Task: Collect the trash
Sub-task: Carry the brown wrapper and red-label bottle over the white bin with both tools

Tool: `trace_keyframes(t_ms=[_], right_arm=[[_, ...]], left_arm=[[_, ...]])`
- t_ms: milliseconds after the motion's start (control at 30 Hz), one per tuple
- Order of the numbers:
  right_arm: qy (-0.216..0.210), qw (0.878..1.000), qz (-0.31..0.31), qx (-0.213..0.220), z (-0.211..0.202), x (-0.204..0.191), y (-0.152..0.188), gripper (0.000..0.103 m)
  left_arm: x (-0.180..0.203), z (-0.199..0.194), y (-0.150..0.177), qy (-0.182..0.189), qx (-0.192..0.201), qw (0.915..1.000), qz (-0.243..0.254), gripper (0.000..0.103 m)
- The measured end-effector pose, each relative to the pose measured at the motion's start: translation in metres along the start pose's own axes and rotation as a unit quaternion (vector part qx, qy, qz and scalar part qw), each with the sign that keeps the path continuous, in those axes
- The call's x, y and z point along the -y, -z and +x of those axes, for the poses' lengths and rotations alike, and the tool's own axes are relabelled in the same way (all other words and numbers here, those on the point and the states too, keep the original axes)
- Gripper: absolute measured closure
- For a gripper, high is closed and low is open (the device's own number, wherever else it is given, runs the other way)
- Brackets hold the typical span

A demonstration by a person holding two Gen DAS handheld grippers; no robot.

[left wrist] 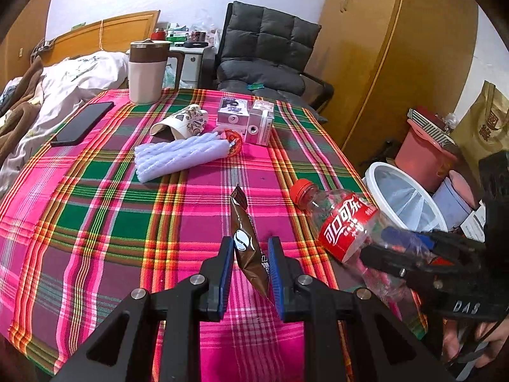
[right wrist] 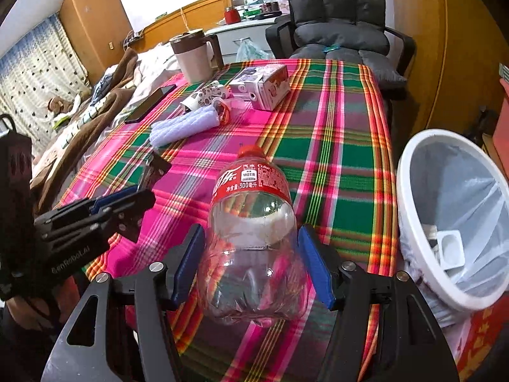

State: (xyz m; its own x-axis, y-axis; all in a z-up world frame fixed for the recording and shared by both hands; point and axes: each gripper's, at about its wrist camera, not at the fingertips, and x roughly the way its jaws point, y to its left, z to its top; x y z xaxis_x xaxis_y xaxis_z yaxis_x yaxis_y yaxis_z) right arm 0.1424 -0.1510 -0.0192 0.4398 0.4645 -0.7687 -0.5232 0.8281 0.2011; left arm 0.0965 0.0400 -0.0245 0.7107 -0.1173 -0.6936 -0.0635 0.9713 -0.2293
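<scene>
Between the right gripper (right wrist: 251, 264)'s blue pads sits an empty cola bottle (right wrist: 251, 222), clamped at its base, its long axis running straight out from the fingers with the red cap farthest away. Just right of those fingers, below the table edge, stands the white bin (right wrist: 410, 172), lined with a bag and already holding a small white tub, so this hand is the nearer one to it. Farther off, the left gripper (left wrist: 251, 254) pinches a brown wrapper (left wrist: 246, 242), which points forward over the plaid tablecloth (left wrist: 95, 222).

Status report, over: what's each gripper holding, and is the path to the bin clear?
Left gripper shut on brown wrapper. Right gripper shut on empty cola bottle. White bin beside table, nothing between.
</scene>
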Motion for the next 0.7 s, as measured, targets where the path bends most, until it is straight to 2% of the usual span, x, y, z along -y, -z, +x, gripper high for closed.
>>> trace_keyframes(t_ms=[67,200,300,500,700], right_arm=[[0.003,1.0,-0.006,-0.007,0.002,-0.002,-0.002,0.04],[0.0,0.998,-0.032,-0.06,0.017,-0.008,-0.009,0.04],[-0.006,0.996,-0.033,-0.082,0.022,-0.006,-0.009,0.04],[0.002,0.996,-0.035,-0.079,0.021,-0.007,-0.015,0.04],[-0.012,0.997,-0.015,-0.077,0.031,-0.002,-0.025,0.039]], left_arm=[[-0.003,0.0,0.0,-0.001,-0.001,1.0,-0.003,0.081],[-0.006,0.0,0.001,0.0,-0.003,1.0,-0.006,0.081],[-0.01,-0.001,0.003,0.001,-0.004,1.0,-0.009,0.081],[-0.015,0.003,0.004,0.004,-0.009,0.9998,-0.016,0.081],[-0.013,0.006,0.005,0.01,-0.013,0.9998,-0.013,0.081]])
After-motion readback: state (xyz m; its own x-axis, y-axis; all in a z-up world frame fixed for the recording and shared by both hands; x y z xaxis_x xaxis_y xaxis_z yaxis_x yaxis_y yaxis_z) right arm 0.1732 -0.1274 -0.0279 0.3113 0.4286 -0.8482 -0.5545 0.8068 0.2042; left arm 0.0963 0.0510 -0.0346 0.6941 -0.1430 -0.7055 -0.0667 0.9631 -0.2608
